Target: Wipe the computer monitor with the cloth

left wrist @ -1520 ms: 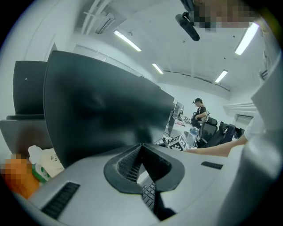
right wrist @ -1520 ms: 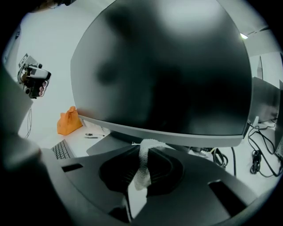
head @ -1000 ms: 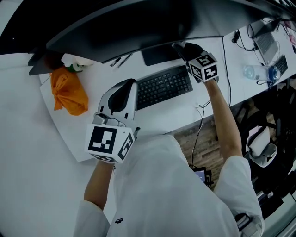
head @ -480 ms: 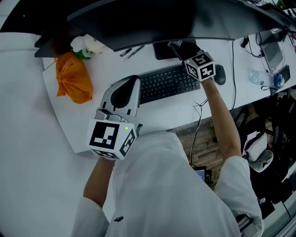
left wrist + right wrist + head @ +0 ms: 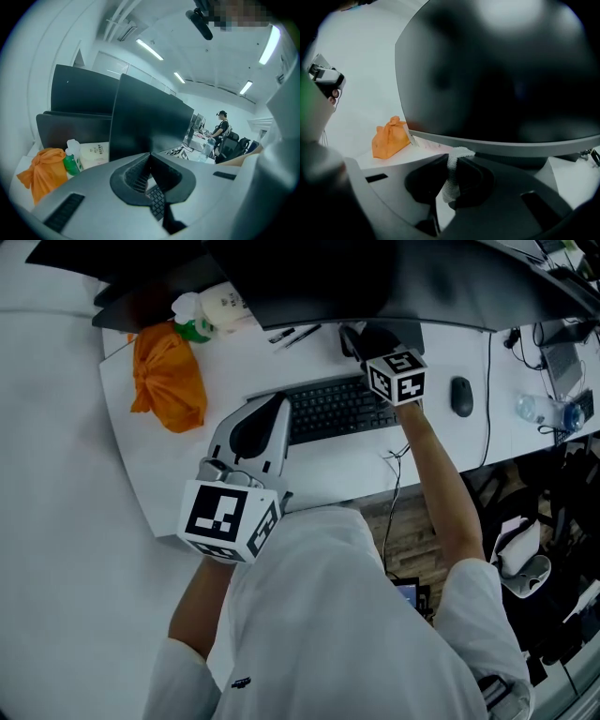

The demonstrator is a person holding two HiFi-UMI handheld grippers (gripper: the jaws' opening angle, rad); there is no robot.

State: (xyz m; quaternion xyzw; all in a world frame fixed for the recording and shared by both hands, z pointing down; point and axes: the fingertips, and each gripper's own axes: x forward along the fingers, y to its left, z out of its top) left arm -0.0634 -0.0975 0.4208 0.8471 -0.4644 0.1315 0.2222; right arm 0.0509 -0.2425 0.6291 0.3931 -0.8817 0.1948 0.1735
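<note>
The dark curved monitor (image 5: 375, 277) spans the top of the head view and fills the right gripper view (image 5: 511, 79). My right gripper (image 5: 354, 334) is raised to the monitor's lower edge, above the right end of the keyboard (image 5: 328, 409). It (image 5: 452, 161) is shut on a white cloth (image 5: 451, 178), a strip of which sticks up between the jaws close to the bezel. My left gripper (image 5: 278, 401) hovers over the desk at the keyboard's left end. In its own view the left gripper (image 5: 150, 157) is shut with nothing in it.
An orange bag (image 5: 169, 376) and a green spray bottle (image 5: 195, 322) sit at the back left of the white desk (image 5: 178, 474). A mouse (image 5: 461, 395) lies right of the keyboard. Pens (image 5: 295, 334) lie under the monitor. Cables, a water bottle (image 5: 534, 409) and chairs are further right.
The head view has turned, so the desk things sit higher and further right. The right gripper stays at the monitor's lower edge with the cloth. The left gripper has hardly moved.
</note>
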